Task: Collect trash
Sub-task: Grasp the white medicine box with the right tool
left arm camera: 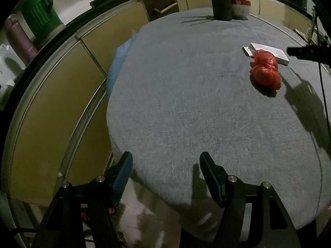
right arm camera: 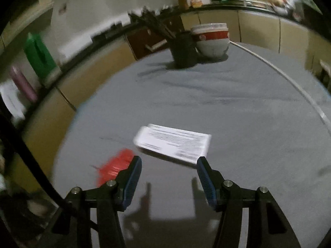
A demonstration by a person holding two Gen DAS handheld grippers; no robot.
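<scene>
Left wrist view, your claw: your left gripper (left arm camera: 165, 163) hangs released over the near edge of the grey-covered table (left arm camera: 175, 103), nothing between its blue pads.
Left wrist view, trash: the crumpled red bag (left arm camera: 265, 71) lies well across the table, touching the white box (left arm camera: 269, 51) behind it.
Left wrist view, surroundings: a dark pot (left arm camera: 222, 7) and a red-banded bowl (left arm camera: 240, 7) stand together at the far edge; nothing blocks the way to the bag.
Right wrist view, your claw: your right gripper (right arm camera: 168, 165) is released and empty, low over the cloth.
Right wrist view, trash: the box (right arm camera: 173, 142) lies just ahead of the fingertips; the bag (right arm camera: 115, 166) sits beside the left finger, outside the jaws.
Right wrist view, risk: close now and you likely clip only the box's corner, or nudge the bag off toward the table edge, because neither is centred.
Right wrist view, caution: the picture is blurred, so judge contact carefully.
</scene>
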